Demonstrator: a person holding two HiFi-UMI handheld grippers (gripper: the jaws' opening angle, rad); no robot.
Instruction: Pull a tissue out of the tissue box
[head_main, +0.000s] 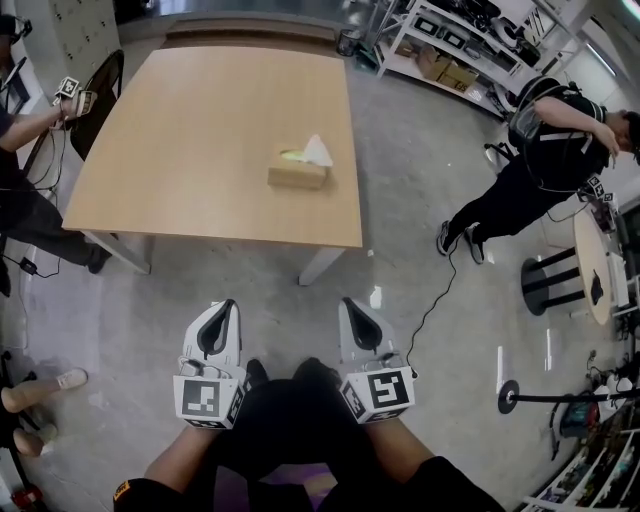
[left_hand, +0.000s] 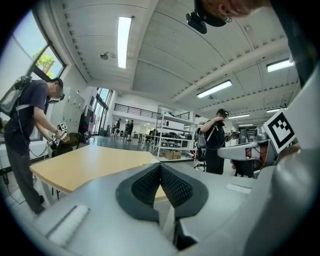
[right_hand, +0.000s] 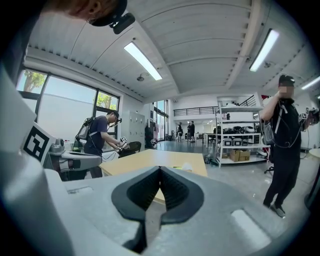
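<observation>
A tan tissue box (head_main: 298, 167) stands on the wooden table (head_main: 200, 150), toward its right side, with a white tissue (head_main: 317, 150) sticking up from the slot. Both grippers hang side by side over the floor, short of the table's near edge. My left gripper (head_main: 222, 306) is shut and holds nothing. My right gripper (head_main: 352, 303) is also shut and empty. In the left gripper view the pads (left_hand: 160, 166) meet, with the table (left_hand: 85, 165) ahead. The right gripper view shows closed pads (right_hand: 160, 170) and the tissue (right_hand: 186, 166) beyond them.
A person (head_main: 20, 150) stands by a dark chair (head_main: 100, 95) at the table's left edge. Another person in black (head_main: 540, 160) bends over at the right. Shelving (head_main: 450, 50) lines the back. A cable (head_main: 435, 300) runs across the floor; stands (head_main: 550, 285) sit right.
</observation>
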